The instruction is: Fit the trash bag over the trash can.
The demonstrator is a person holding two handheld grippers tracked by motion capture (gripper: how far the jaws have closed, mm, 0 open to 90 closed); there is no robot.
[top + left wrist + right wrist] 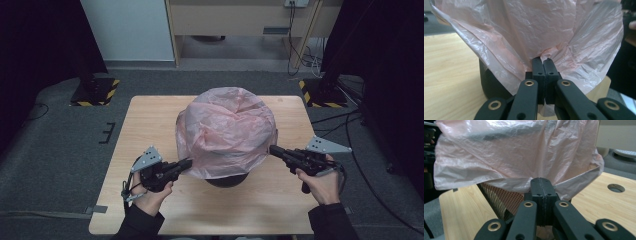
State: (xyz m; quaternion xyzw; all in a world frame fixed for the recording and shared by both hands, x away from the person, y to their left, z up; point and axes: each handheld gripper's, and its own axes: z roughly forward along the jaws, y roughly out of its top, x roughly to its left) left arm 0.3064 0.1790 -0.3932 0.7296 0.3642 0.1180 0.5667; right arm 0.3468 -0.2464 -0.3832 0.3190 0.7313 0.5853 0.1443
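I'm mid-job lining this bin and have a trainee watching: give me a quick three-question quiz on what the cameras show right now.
1. True or false: the left gripper is shut on the pink plastic bag.
2. What does the bag drape over? A) a cardboard box B) a black mesh bin C) a chair
3. Fill in: the right gripper pinches the bag's lower ____.

Key: 1 true, both jaws are pressed together on the film. 2 B, the bin stands on the wooden table. 3 edge.
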